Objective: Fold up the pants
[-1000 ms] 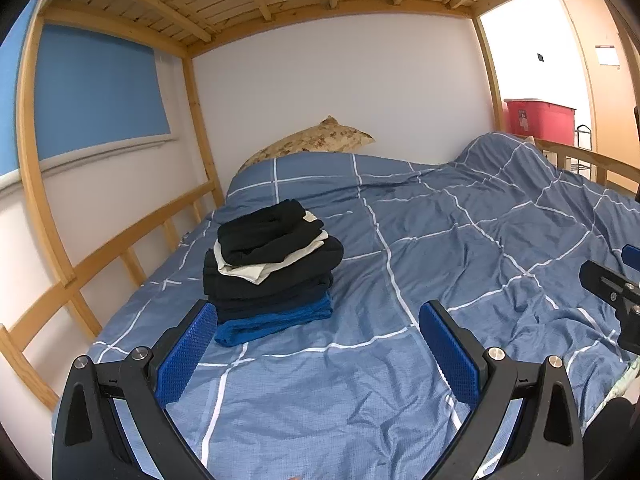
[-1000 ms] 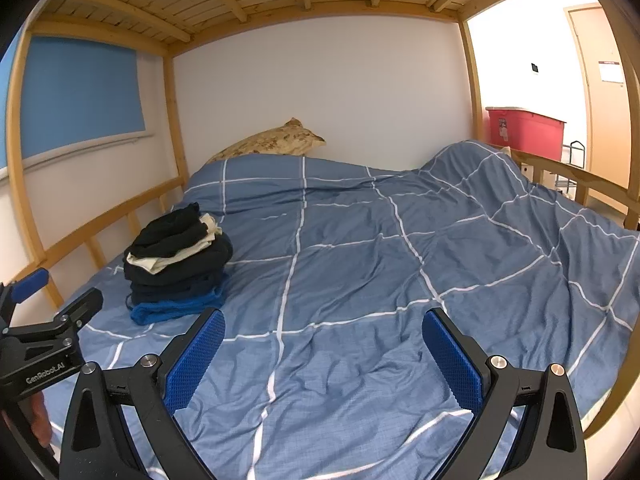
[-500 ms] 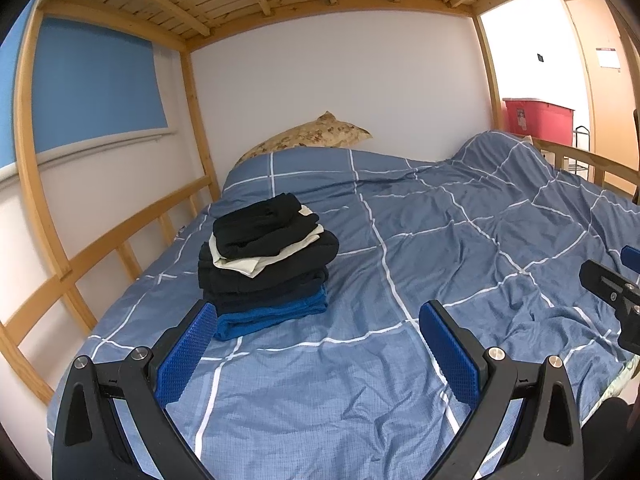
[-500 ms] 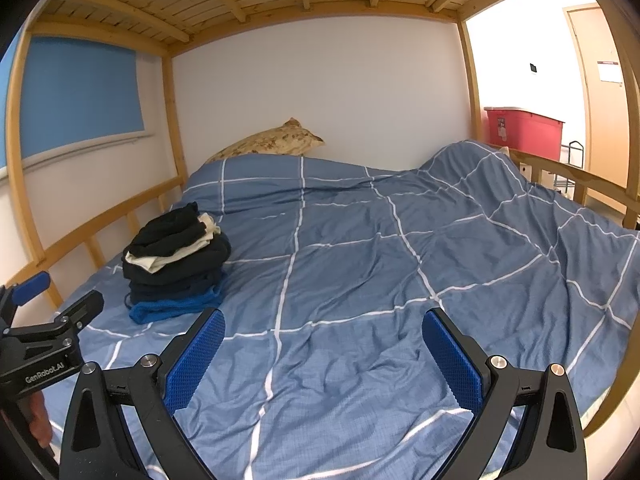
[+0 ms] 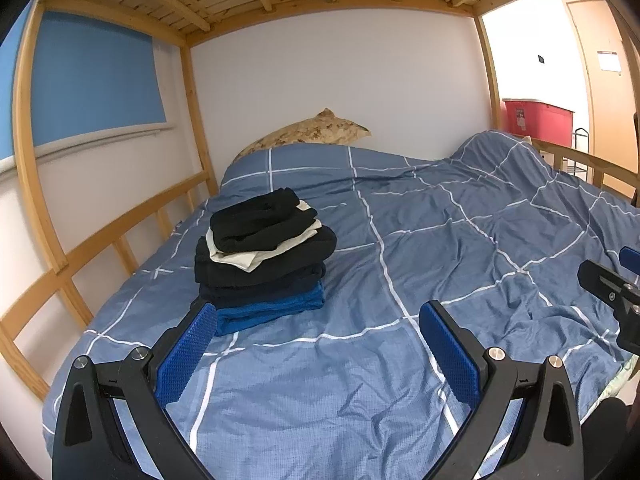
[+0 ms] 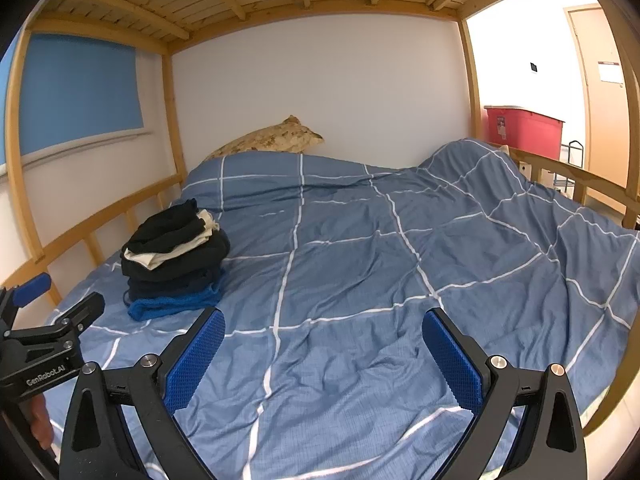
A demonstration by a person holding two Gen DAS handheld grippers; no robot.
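Left claw (image 5: 318,340): released, hovers above the bed (image 5: 400,380).
Right claw (image 6: 324,346): released, grasping nothing.
Folded clothes stack (image 5: 262,258): at 11 o'clock on the duvet (image 6: 360,260).

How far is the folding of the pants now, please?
Looks done: a stack of folded clothes sits on the blue duvet near the wooden rail. In hand: nothing; the left gripper and right gripper are both open and empty. Left: no unfolded pants are in view.
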